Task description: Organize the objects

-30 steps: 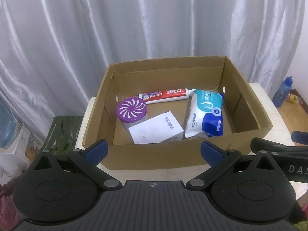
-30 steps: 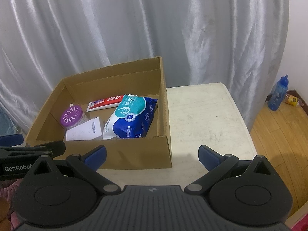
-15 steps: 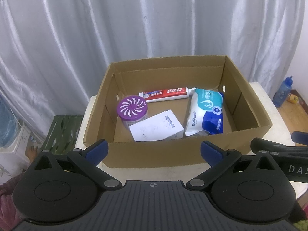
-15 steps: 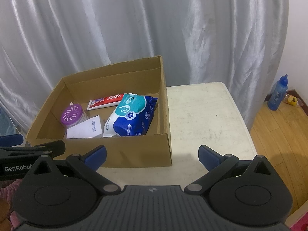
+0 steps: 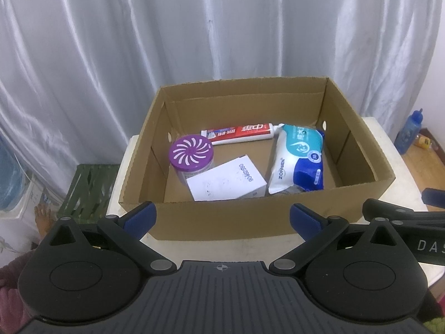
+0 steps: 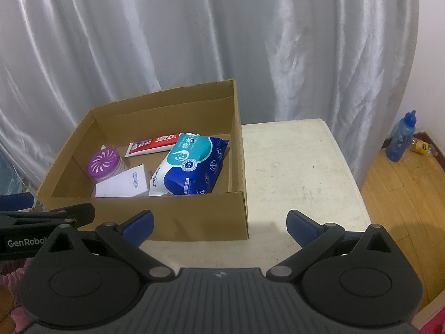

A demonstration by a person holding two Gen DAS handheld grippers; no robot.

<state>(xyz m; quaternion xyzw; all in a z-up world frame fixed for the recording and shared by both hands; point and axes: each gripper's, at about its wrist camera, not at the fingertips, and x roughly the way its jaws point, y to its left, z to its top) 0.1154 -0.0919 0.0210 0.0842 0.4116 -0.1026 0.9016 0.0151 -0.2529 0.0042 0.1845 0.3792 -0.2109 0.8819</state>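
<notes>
Jaws spread wide and empty on both: left gripper held back from the near wall of the cardboard box, right gripper likewise apart, hovering over the box's near right corner and the bare tabletop.

Ahead of the left jaws, inside the box, from left to right:
- Purple-lidded jar, upright against the left wall. Probably rigid and light; best taken across the round body below the lid, smooth sides likely slippery.
- White carton, lying flat, touching the jar. Stiff but crushable; to be gripped across its narrow width, gently.
- Toothpaste tube, lying along the far side beyond jar and carton. Soft, likely to dent; firmest hold judged near the cap end.
- Wipes pack, lying flat, nearest the right wall, cap end of the tube touching its far corner. Soft, floppy, slick film; best pinched mid-body, expected to sag.

Nothing loose on the tabletop to the right of the box; sorting judged done or nearly so.
</notes>
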